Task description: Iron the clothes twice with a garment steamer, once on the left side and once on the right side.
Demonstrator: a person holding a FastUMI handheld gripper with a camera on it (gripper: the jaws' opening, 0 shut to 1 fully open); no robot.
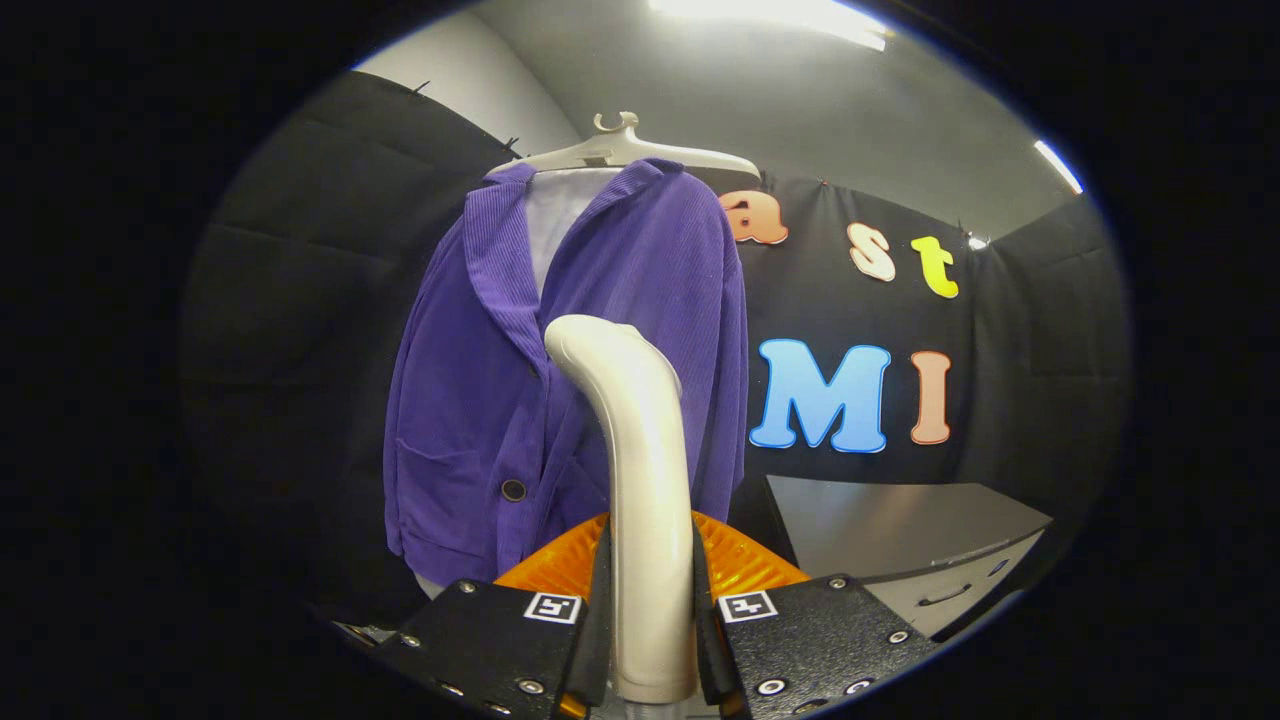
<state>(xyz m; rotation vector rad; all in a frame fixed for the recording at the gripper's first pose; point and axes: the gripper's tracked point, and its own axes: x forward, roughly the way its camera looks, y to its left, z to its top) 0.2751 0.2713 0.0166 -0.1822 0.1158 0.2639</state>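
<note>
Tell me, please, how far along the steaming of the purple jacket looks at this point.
Done: the gripper is shut on the steamer, both fingers pressing its handle. In hand: the steamer's head is raised in front of the purple jacket near its middle, where the jacket hangs on a hanger. Whether it touches the cloth is unclear. Left: nothing shows a finished pass, so the left and right sides may both remain.

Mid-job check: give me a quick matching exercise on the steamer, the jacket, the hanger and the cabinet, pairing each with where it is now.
Things:
1. garment steamer
2. purple jacket
3. hanger
4. grey cabinet

Places:
A. at the top, carrying the jacket
B. clamped between the fingers of the gripper
C. beyond the fingers, off to the right, beside the jacket
D. hanging just beyond the steamer head

Pairs: 1-B, 2-D, 3-A, 4-C
</note>
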